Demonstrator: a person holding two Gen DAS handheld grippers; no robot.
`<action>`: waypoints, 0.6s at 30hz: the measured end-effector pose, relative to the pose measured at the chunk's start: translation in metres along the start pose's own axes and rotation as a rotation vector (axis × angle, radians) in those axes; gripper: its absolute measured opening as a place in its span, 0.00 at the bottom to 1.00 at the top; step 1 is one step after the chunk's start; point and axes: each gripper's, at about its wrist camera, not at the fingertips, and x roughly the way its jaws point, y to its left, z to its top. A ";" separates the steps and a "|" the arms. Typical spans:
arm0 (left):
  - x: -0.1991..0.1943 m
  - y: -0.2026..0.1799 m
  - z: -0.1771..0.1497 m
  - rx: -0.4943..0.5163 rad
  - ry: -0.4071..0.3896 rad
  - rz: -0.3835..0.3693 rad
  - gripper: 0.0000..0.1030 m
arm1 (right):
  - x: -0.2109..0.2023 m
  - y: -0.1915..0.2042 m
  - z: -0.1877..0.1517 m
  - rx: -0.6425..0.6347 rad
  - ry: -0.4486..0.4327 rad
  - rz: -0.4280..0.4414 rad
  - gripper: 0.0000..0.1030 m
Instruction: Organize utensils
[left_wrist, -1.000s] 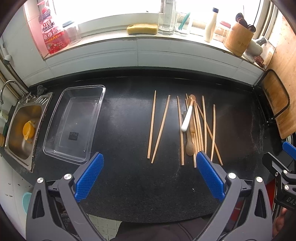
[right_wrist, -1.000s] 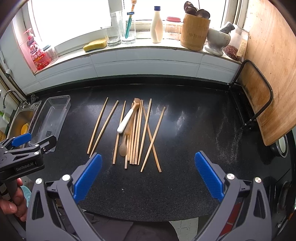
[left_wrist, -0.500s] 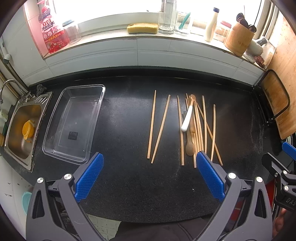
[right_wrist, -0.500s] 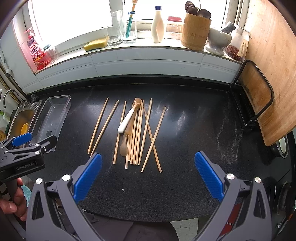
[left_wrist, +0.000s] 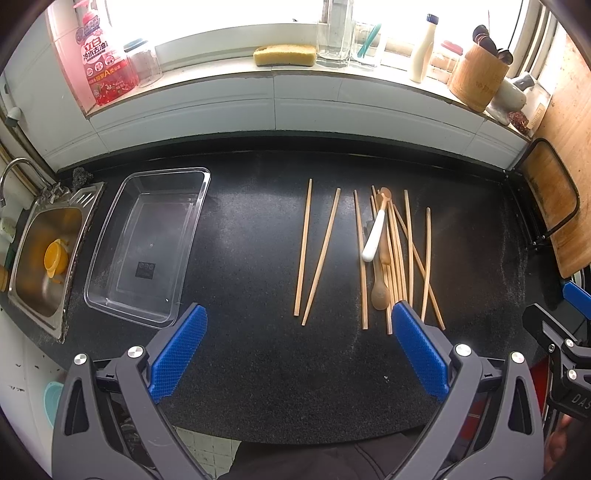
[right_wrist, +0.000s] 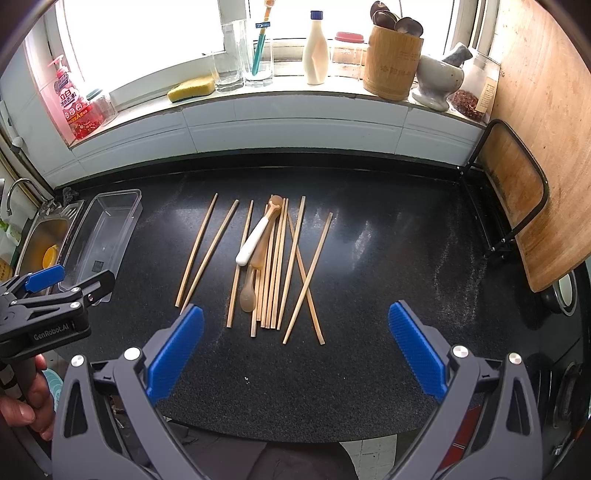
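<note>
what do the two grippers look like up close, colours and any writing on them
Both match: the left gripper and right gripper have dark grey plastic frames with triangular cut-outs, silver round bolt heads, and two fingers faced with bright blue textured pads. Seen from the right wrist view, the left gripper's body is black and carries white "GenRobot.AI" lettering. A bare hand grips its handle; no sleeve or cables show.

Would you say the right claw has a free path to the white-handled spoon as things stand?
Probably yes. The right claw is open and holds nothing, the counter between it and the white-handled spoon is bare, and the spoon lies on top of the chopsticks.
</note>
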 end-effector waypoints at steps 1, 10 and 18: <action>0.001 0.001 0.000 0.001 0.000 -0.001 0.95 | 0.000 0.000 0.000 0.000 0.000 0.000 0.95; 0.008 0.001 0.002 0.001 0.016 -0.006 0.95 | 0.005 0.000 0.002 0.004 0.012 0.003 0.95; 0.018 0.005 0.006 0.002 -0.003 0.000 0.95 | 0.014 -0.008 0.006 0.021 -0.008 0.002 0.95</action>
